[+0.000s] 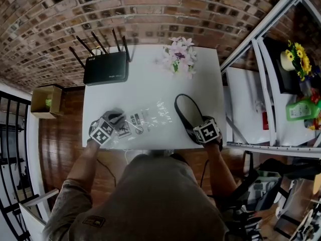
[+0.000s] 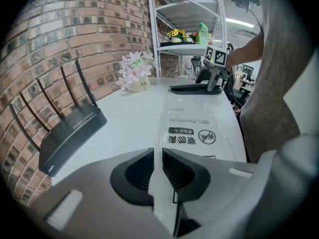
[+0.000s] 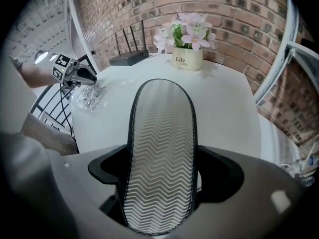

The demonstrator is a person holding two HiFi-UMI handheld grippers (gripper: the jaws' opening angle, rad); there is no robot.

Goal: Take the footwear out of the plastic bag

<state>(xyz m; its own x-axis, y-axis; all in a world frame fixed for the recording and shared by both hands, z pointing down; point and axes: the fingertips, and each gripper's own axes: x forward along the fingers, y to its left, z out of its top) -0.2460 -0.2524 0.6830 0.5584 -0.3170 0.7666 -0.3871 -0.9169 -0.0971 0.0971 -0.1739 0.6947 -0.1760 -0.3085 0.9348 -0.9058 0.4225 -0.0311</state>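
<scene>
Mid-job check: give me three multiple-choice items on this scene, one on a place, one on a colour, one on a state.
1. Where does the flower pot stand?
A. on the metal shelf
B. at the table's far edge, right of the router
C. on the floor

2. What colour is the router?
A. white
B. red
C. black

3. What do the right tongs hold?
A. the slipper
B. nothing
C. the router

Answers:
1 B: the head view shows it at the far edge, beside the router.
2 C: its casing and antennas are black.
3 A: the jaws clamp the slipper's sides, clear of the plastic bag, which the left tongs pinch.
</scene>
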